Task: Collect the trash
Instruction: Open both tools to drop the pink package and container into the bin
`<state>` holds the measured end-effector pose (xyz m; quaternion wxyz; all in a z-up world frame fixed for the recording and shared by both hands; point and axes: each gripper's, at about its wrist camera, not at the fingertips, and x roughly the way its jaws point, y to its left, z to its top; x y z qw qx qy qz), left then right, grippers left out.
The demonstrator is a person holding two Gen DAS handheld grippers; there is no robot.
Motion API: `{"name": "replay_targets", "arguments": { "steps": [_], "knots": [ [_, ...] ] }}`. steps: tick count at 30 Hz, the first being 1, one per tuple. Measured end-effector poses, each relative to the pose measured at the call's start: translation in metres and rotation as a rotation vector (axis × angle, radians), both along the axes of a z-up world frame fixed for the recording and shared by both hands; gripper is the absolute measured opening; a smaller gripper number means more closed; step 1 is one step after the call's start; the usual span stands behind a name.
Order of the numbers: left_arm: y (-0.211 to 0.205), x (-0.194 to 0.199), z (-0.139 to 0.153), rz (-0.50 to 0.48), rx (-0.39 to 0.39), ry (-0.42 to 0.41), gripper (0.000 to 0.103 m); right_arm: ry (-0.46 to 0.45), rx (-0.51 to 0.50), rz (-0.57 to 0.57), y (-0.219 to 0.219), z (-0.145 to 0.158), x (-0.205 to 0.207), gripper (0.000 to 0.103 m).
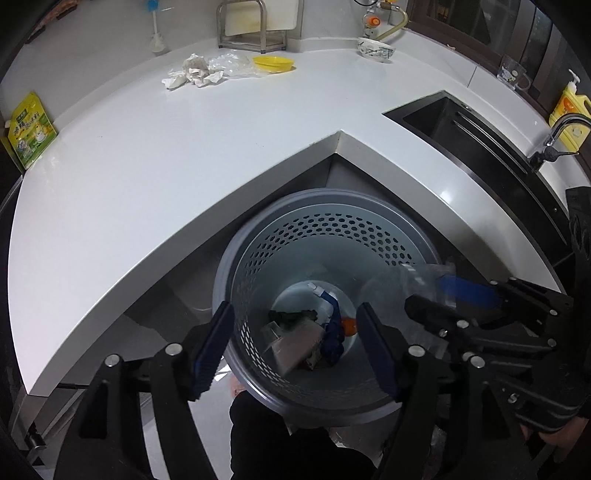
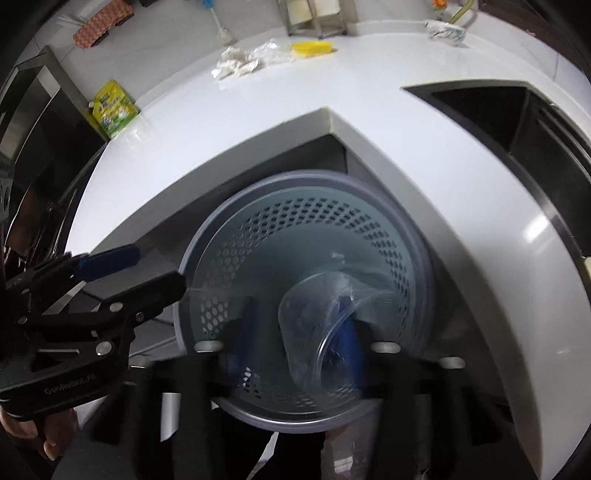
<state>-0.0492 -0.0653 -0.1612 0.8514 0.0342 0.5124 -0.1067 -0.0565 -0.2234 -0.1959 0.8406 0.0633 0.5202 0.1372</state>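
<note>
A grey perforated trash bin (image 1: 325,206) stands on the floor below the counter corner, holding several pieces of trash (image 1: 306,336). My left gripper (image 1: 295,347) hangs open and empty over the bin's mouth. My right gripper (image 2: 295,332) is over the bin (image 2: 303,236) with a clear plastic cup (image 2: 314,317) between its blurred fingers; its jaws look parted. In the left wrist view the right gripper (image 1: 447,295) reaches in from the right with the clear plastic (image 1: 424,277) at its tips. Crumpled paper and clear plastic wrap (image 1: 203,70) lie on the far counter.
The white L-shaped counter (image 1: 147,166) carries a yellow dish (image 1: 274,62), a patterned bowl (image 1: 376,48), a green-yellow pouch (image 1: 31,129) at the left and a metal rack (image 1: 255,26). A dark sink (image 1: 480,147) with a faucet (image 1: 554,136) and a yellow soap bottle (image 1: 570,107) is at the right.
</note>
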Motion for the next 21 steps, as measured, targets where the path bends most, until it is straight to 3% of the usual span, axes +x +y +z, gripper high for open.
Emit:
{"name": "replay_targets", "arguments": {
  "steps": [11,21],
  "knots": [
    [0.019,-0.001,0.006,0.076,0.013,-0.005,0.070,0.010,0.007,-0.004,-0.004,0.002,0.000,0.048],
    [0.019,0.000,0.020,0.081,0.026,-0.042,0.075,-0.003,0.016,-0.004,-0.005,0.012,0.001,0.050]
  ]
}}
